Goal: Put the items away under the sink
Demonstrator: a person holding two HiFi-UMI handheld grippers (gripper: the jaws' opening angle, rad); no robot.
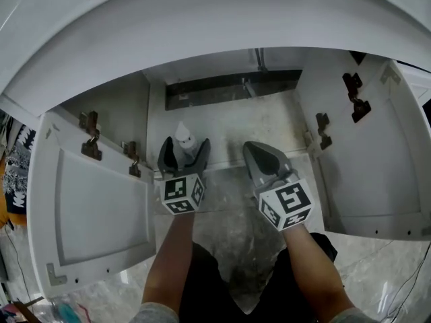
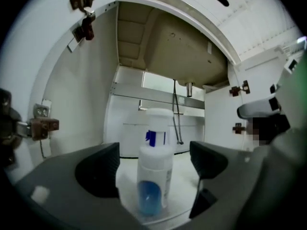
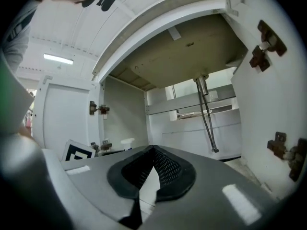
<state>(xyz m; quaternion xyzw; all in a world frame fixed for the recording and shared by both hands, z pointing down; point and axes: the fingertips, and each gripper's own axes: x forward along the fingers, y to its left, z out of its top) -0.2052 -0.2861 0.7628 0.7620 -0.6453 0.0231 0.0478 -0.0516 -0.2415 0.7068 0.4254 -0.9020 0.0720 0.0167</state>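
My left gripper (image 1: 183, 152) has its jaws spread, and the white plastic bottle with a blue label (image 2: 154, 171) stands upright between them on the pale cabinet floor (image 1: 269, 123), beneath the beige sink basin (image 2: 187, 51). I think neither pad touches it, though the wide lens makes that hard to judge. I'd call it already placed. My right gripper (image 3: 152, 169) is closed on nothing and parked alongside, out of the way.
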